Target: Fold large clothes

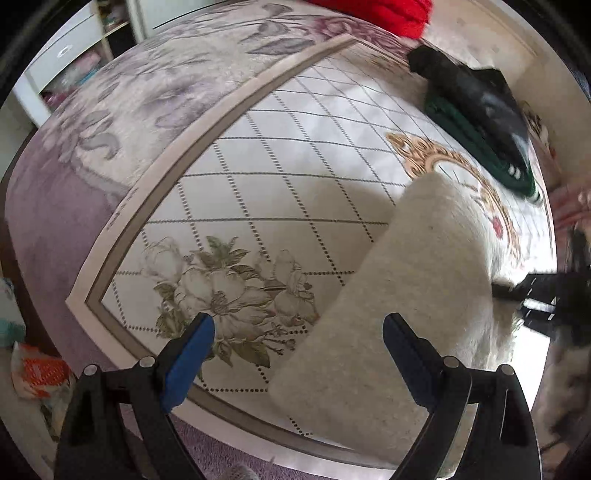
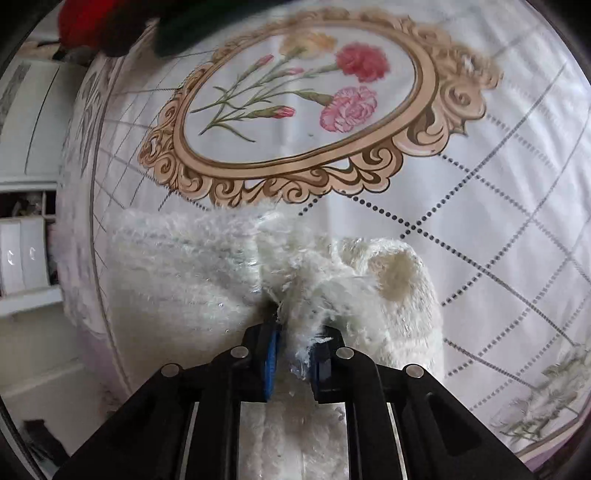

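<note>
A fluffy white garment point(image 1: 406, 295) lies on the patterned bedspread point(image 1: 295, 155), its folded edge running from lower middle to the right. My left gripper point(image 1: 299, 332) hangs open above the bedspread, with the garment's left edge under its right finger and nothing between the pads. In the right wrist view the same white fuzzy garment point(image 2: 192, 280) bunches up in front of the camera. My right gripper point(image 2: 291, 354) is shut on a tuft of that fabric, which is pinched between the blue pads. The right gripper point(image 1: 535, 299) shows as a dark shape at the garment's right side.
A stack of folded dark clothes point(image 1: 476, 122), black over green, sits at the far right of the bed, with a red garment point(image 1: 388, 14) behind it. A gold oval frame with carnations point(image 2: 295, 110) is printed on the bedspread. White drawers point(image 2: 22, 254) stand beside the bed.
</note>
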Motion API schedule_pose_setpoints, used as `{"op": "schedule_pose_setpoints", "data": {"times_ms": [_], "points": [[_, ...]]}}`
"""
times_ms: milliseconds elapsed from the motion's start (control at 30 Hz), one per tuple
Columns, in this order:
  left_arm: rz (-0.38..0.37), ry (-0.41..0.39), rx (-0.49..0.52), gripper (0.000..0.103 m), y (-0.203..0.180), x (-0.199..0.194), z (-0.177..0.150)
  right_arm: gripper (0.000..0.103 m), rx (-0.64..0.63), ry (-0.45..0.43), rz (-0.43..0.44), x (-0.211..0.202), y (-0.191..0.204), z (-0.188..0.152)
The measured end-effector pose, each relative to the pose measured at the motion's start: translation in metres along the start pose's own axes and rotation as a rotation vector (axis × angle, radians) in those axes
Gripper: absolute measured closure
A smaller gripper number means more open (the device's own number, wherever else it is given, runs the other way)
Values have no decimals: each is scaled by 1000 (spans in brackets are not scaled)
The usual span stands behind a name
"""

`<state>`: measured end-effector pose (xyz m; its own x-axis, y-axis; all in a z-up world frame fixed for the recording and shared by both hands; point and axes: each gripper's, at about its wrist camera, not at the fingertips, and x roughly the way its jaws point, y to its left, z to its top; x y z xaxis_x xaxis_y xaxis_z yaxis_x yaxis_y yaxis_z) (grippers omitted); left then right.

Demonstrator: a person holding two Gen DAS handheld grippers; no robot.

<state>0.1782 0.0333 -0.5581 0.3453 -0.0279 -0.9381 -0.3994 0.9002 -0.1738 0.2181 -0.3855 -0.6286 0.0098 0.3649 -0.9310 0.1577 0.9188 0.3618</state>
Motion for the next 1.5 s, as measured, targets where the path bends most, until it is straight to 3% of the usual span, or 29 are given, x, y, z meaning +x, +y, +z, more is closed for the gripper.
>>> {"op": "schedule_pose_setpoints", "data": {"times_ms": [67, 100, 133, 167, 200, 233, 300, 433, 533, 667, 833, 933, 1033, 1067, 1100, 1133, 1233, 1500], "points": [[2, 11, 25, 10, -6, 5, 2, 79, -11, 33, 36, -12, 2, 4], [-6, 16, 29, 10, -8, 6, 3, 69, -21, 37, 48, -18, 2, 4], [-13, 18, 31, 10, -10, 8, 6, 50, -31, 30, 57, -30, 2, -1], [-18, 18, 36, 10, -11, 9, 10, 37, -42, 10, 53, -44, -2, -9], [-35, 16, 39, 10, -12, 10, 13, 16, -54, -10, 55, -55, -7, -17], [-52, 14, 43, 10, -13, 11, 18, 7, -61, -30, 68, -62, -15, -25], [-89, 33, 49, 10, -15, 19, 26, 1, -36, 2, 84, -59, -37, -44], [-216, 126, 92, 10, -31, 50, 42, 1, 60, 69, 196, -10, -61, -63], [-274, 186, 174, 10, -49, 76, 49, 0, 59, 58, 187, 15, -74, -66], [-394, 262, 163, 8, -55, 93, 60, 0, 105, 84, 303, 30, -91, -66], [-444, 287, 210, 8, -61, 92, 61, 0, 141, 128, 294, 24, -112, -74], [-439, 283, 269, 7, -75, 91, 53, 0, 171, 160, 342, 37, -120, -83], [-426, 250, 302, 7, -82, 83, 50, 1, 202, 132, 408, 47, -120, -83], [-422, 237, 313, 8, -85, 79, 48, 5, 193, 116, 436, 47, -114, -83], [-407, 216, 333, 8, -88, 74, 46, 28, 187, 109, 450, 47, -109, -84], [-386, 194, 361, 8, -92, 68, 43, 39, 193, 103, 473, 46, -105, -86], [-356, 161, 388, 8, -97, 52, 40, 49, 200, 84, 495, 39, -95, -85], [-348, 138, 383, 8, -102, 21, 59, 56, 174, 54, 464, 8, -64, -87]]}}
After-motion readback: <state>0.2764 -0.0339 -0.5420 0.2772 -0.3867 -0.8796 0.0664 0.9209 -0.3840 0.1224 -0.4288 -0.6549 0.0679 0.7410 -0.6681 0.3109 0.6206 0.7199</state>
